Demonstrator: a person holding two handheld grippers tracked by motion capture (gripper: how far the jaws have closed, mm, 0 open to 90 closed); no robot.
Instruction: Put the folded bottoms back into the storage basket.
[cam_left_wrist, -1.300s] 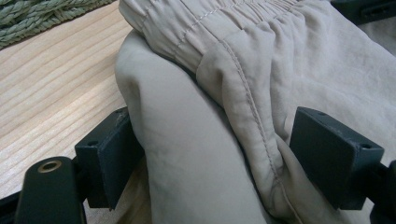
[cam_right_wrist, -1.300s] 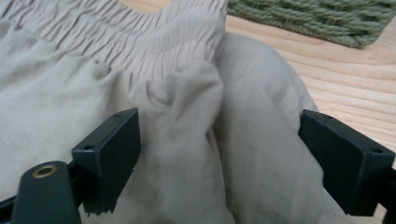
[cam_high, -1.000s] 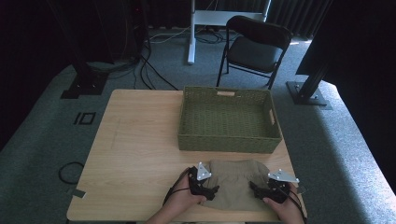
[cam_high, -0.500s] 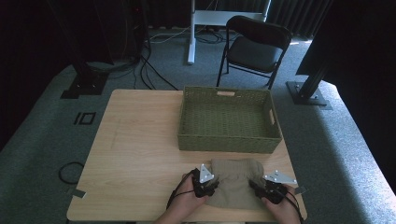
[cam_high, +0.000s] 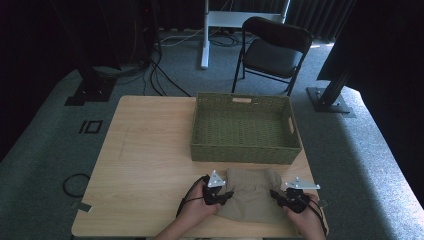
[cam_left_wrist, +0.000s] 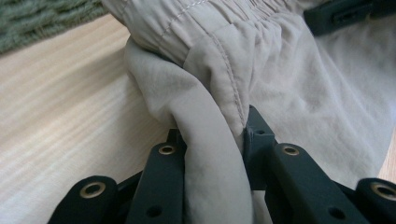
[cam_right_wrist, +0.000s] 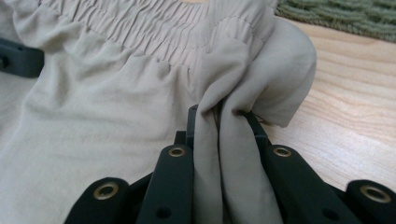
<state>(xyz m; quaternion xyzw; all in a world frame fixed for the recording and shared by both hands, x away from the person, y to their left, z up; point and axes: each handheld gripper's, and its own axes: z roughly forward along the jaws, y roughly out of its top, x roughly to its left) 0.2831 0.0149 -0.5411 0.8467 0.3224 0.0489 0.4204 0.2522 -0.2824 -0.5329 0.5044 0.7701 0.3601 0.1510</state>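
Wooden table (cam_high: 150, 165) on grey carpet, bearing one woven green basket (cam_high: 245, 150), whose interior shows nothing inside, and one beige garment (cam_high: 250, 197) with a gathered elastic waistband, lying flat at the near edge just in front of the basket. Two grippers: left gripper (cam_high: 223, 196), jaws closed on a bunched fold at the garment's left edge; right gripper (cam_high: 279, 196), jaws closed on a fold at its right edge. One black folding chair (cam_high: 272, 52) stands beyond the table.

Jaw tips of left gripper (cam_left_wrist: 212, 154) and right gripper (cam_right_wrist: 222, 140) buried in beige garment (cam_high: 250, 197) folds; forearms cut off by bottom edge.
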